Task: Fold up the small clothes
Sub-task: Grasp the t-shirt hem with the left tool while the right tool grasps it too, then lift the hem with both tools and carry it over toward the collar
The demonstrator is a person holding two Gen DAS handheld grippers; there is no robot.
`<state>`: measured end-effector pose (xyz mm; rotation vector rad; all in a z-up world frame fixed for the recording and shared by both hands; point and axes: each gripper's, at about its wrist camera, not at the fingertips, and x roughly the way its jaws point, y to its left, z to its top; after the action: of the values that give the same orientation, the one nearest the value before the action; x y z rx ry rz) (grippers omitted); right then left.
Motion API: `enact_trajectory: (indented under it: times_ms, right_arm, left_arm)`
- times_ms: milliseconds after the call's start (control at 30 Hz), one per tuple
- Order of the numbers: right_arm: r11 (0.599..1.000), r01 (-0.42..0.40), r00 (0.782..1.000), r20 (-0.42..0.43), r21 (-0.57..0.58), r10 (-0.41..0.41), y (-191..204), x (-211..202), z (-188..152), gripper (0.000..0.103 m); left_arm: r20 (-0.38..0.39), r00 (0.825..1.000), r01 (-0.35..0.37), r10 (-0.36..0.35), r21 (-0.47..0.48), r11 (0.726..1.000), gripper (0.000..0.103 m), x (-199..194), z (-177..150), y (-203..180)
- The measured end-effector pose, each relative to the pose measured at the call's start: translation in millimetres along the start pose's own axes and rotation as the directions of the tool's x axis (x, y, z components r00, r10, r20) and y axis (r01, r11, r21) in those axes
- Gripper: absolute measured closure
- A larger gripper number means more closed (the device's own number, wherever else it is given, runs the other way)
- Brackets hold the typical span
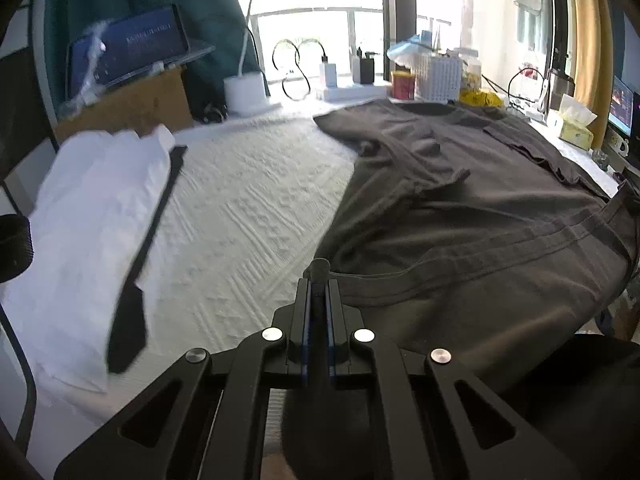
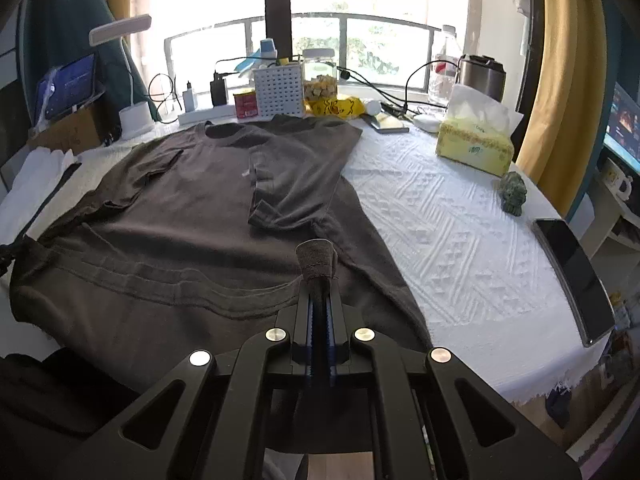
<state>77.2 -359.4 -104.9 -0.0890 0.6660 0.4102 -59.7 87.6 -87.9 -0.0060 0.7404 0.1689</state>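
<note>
The dark T-shirt (image 2: 180, 208) lay spread on the white tablecloth (image 2: 440, 216), its bottom hem pinched in both the left gripper (image 1: 318, 276) and right gripper (image 2: 318, 276). A folded white garment (image 1: 88, 216) lay to the left, a tissue box (image 2: 476, 140) to the right.

Matt dark cloth T-shirt (image 2: 192, 208); rough embossed white tablecloth (image 2: 440, 232); glossy black phone (image 2: 572, 276).

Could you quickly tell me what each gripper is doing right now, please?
Left gripper: shut on the dark T-shirt hem.
Right gripper: shut on the same shirt's hem.
</note>
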Motion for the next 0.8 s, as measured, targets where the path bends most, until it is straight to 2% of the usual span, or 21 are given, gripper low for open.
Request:
enact_trajectory:
  times_ms: [267, 567, 800]
  right_arm:
    - [1.0, 0.004, 0.999, 0.04, 0.019, -0.004, -5, -13, 6, 0.097]
    - [0.999, 0.011, 0.999, 0.05, 0.032, -0.012, -10, -17, 7, 0.097]
    - [0.999, 0.02, 0.998, 0.064, 0.036, -0.022, -11, -21, 9, 0.097]
  left_arm:
    - [0.076, 0.997, -0.003, 0.004, -0.011, 1.0, 0.099, -25, 14, 3]
    - [0.098, 0.995, 0.022, -0.02, -0.017, 1.0, 0.099, -32, 25, 4]
    - [0.145, 0.989, 0.009, -0.008, -0.009, 1.0, 0.099, -42, 35, 4]
